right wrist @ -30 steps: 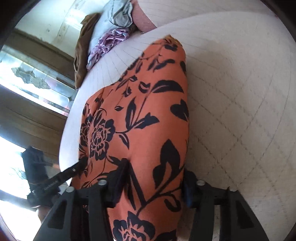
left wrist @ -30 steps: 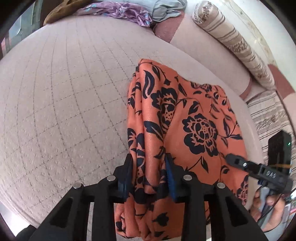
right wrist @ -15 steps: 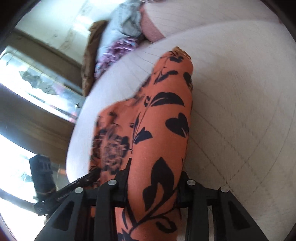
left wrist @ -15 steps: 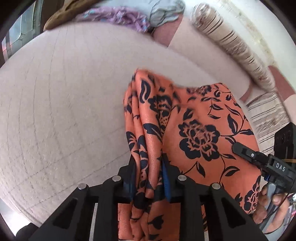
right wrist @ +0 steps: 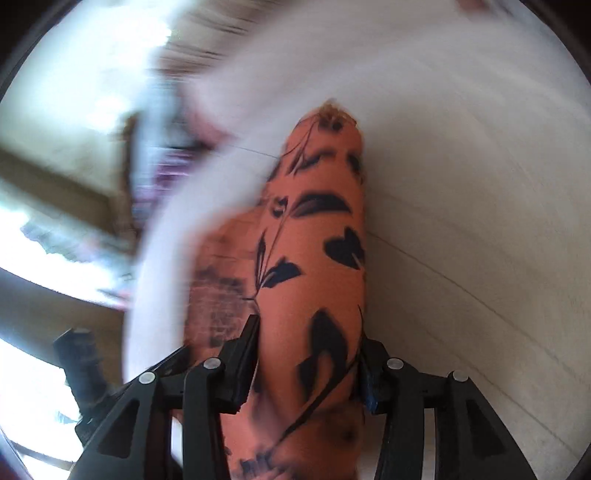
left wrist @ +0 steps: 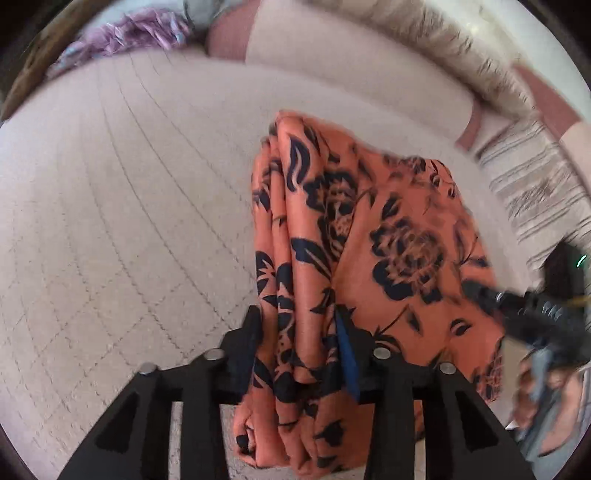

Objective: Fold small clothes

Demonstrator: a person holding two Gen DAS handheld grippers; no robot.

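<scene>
An orange garment with black flowers [left wrist: 399,236] lies folded lengthwise on the quilted cream bed cover [left wrist: 129,221]. My left gripper [left wrist: 298,314] has the bunched left edge of the garment between its fingers; its jaws are opening, and the cloth still touches both pads. In the right wrist view, which is blurred, the garment [right wrist: 317,229] runs away from me as a long roll. My right gripper [right wrist: 308,328] straddles its near end, jaws opening, and the fabric fills the gap. The right gripper's finger [left wrist: 517,299] also shows at the garment's right edge.
A pile of purple and grey clothes [left wrist: 129,33] sits at the far edge of the bed. A striped bolster [left wrist: 461,48] and a striped cloth [left wrist: 535,184] line the right side. A hand [left wrist: 546,406] holds the right gripper.
Both grippers squeezed the garment, then widened again. Both hands swept sideways with the cloth, which now looks narrower and more bunched. The right wrist view has blurred.
</scene>
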